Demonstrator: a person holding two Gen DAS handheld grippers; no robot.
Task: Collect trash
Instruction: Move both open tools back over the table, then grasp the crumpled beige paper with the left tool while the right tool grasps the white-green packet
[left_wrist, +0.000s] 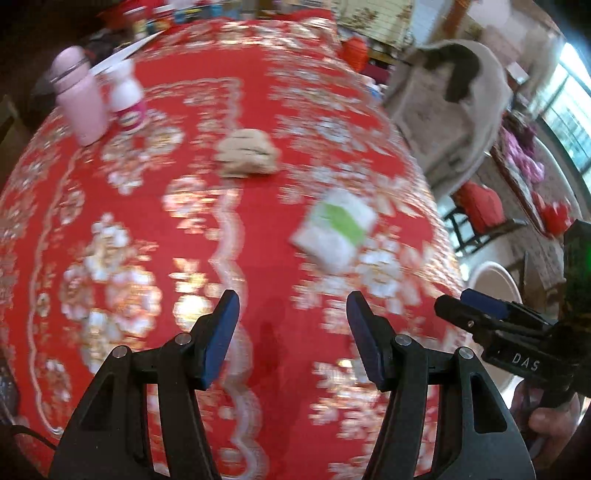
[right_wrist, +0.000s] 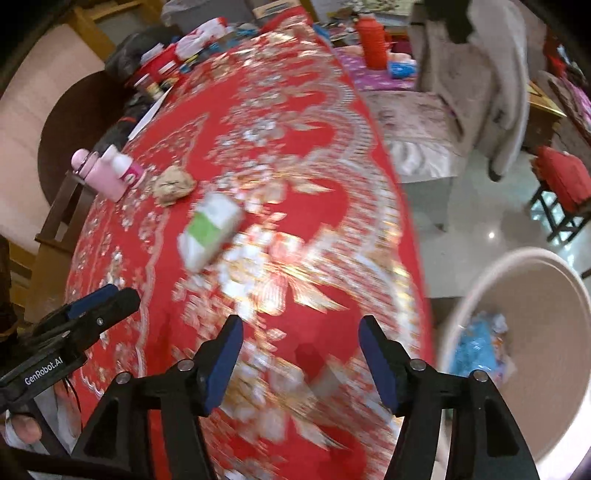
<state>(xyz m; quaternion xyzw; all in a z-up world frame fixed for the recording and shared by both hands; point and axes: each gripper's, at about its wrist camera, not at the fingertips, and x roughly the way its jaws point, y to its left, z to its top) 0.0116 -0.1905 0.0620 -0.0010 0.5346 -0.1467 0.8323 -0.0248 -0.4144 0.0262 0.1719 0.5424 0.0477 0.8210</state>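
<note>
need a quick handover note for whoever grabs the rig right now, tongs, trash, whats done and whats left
Left tongs: open, empty, above the red tablecloth.
Right tongs: open, empty, near the table's right edge.
Trash on the table: white and green packet nearest, crumpled brown paper farther back, near the pink flask and the white bottle.
Bin: on the floor at the right, already holding some blue and white scraps.
Left to do: pick up the packet and the paper and drop both in the bin.
</note>
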